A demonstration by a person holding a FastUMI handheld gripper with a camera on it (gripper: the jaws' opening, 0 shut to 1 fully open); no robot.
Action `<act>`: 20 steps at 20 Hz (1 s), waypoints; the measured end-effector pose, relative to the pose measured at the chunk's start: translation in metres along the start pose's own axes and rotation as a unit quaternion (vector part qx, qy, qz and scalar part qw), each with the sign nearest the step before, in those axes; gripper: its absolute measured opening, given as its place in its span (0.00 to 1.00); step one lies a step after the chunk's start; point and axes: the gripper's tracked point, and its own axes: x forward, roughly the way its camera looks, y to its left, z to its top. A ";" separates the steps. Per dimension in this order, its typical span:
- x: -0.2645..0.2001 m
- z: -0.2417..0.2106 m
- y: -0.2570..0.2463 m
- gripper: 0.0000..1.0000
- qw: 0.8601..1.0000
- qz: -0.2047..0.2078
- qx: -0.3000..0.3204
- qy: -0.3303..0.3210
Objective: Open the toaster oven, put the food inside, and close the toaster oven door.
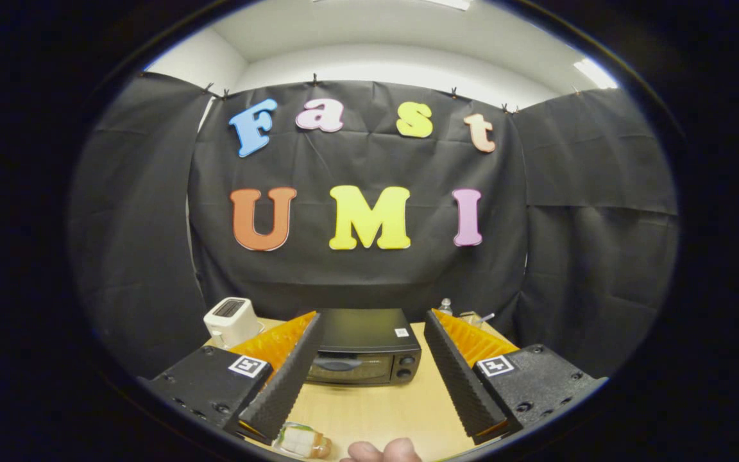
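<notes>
Black casing marks the toaster oven (364, 346), which sits on the light wooden table (382, 410) beyond the fingertips, at 12 o'clock from the gripper (369, 330). Its door is shut, with the handle running across the upper part of the glass front and 2 round knobs (403, 366) stacked at the 3 o'clock end of the front panel. A small square tag (401, 332) lies on the oven's top near that same end. The gripper's 2 fingers stand wide apart, holding nothing, and the oven shows in the gap between them. Each finger carries a ridged inner face, and each finger mount bears 1 square marker. The food (302, 441), a pale wrapped piece in clear film, lies on the table close to the camera, at 6 o'clock from the oven and just beside the base of the left finger; whether it touches that finger cannot be told. Fingertips of a person's hand (382, 451) rest at the near table edge, just at 3 o'clock from the food. A white pop-up toaster (231, 321) stands at 9 o'clock from the oven, behind the left finger. At 2 o'clock from the oven, behind the right finger, small items including a clear bottle top (446, 305) are too small to identify further.
</notes>
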 end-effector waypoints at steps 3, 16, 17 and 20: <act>0.014 -0.021 0.006 1.00 1.000 0.007 0.002 0.013; 0.139 -0.118 0.047 1.00 0.993 0.048 0.027 0.101; 0.153 -0.125 0.049 1.00 0.993 0.050 0.024 0.107; 0.190 -0.150 0.052 1.00 0.990 0.050 0.015 0.129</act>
